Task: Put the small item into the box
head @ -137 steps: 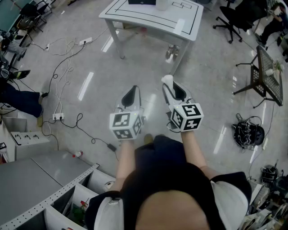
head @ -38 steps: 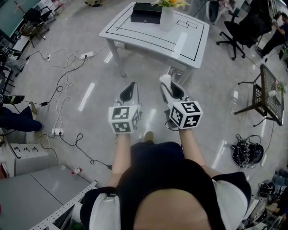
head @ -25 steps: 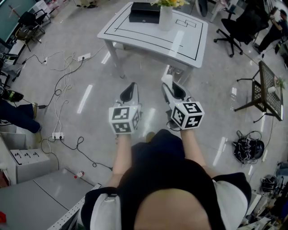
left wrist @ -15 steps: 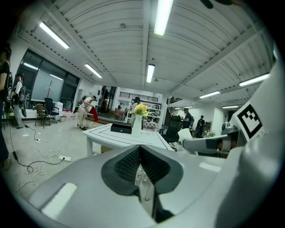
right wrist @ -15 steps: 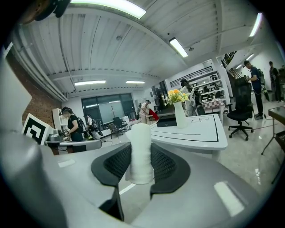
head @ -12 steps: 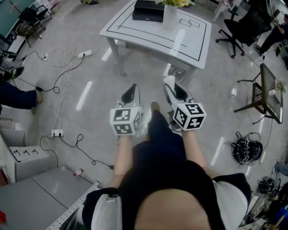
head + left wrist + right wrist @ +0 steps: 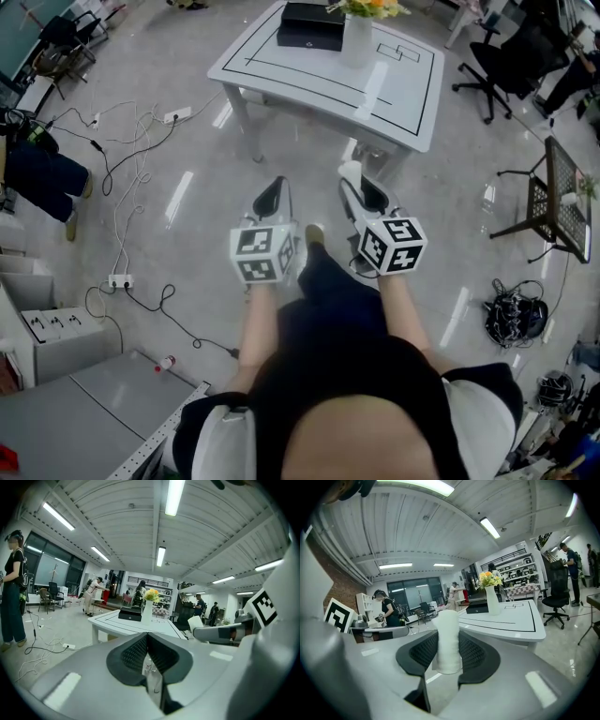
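Glossy grey floor underfoot in an open lab room; noted loose cables and a power strip lying on it at left. Nearest: own dark-clad torso, both forearms held forward side by side, above the floor and short of the table. Found left gripper with jaws fully together, black ribbed pads meeting at the tips, nothing between them. Found right gripper with jaws partway apart and clamped on the small item, a white, soft-looking roll standing upright between the pads, top end poking above the jaw tips. Small item therefore in the air, well apart from the box. Further ahead, noted white tabletop marked with black lines; at its far edge a black box, apparently closed, and just beside it on the right a white vase with yellow flowers. Beyond, to the right: black office chair and dark mesh side table. Far left: legs of a standing person. Could not tell from any view whether the box is latched.
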The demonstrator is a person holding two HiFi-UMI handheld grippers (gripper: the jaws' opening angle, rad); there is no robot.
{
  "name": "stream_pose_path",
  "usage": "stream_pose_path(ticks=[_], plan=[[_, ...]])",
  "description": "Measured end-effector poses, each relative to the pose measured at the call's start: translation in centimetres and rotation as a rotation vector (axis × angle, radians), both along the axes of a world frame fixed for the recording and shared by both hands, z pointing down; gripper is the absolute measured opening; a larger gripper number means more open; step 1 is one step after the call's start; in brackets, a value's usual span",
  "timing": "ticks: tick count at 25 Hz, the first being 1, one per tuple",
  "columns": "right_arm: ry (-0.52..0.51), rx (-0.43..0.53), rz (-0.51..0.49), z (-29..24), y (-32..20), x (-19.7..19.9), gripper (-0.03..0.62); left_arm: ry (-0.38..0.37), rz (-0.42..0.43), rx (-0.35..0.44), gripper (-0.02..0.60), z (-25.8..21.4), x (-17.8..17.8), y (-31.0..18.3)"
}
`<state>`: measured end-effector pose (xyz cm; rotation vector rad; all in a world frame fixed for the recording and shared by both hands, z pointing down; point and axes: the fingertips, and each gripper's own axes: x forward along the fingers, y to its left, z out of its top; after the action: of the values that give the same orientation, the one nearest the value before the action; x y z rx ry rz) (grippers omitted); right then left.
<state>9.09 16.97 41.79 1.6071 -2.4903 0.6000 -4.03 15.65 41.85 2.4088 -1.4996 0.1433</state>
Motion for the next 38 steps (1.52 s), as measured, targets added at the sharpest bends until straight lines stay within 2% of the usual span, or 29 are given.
stream_pose_path(ticks=[22,38], plan=[[-0.001,-0.024,0.014,0.5,-9.5,1.5,0.137,-0.007,0.020,-0.019,0.009,0.4,1.6,-9.6],[-0.007,-0.055,-0.021,1.5,-17.2,0.9,0.137,-0.018,0.017,-0.049,0.009,1.4,1.9,-17.3]])
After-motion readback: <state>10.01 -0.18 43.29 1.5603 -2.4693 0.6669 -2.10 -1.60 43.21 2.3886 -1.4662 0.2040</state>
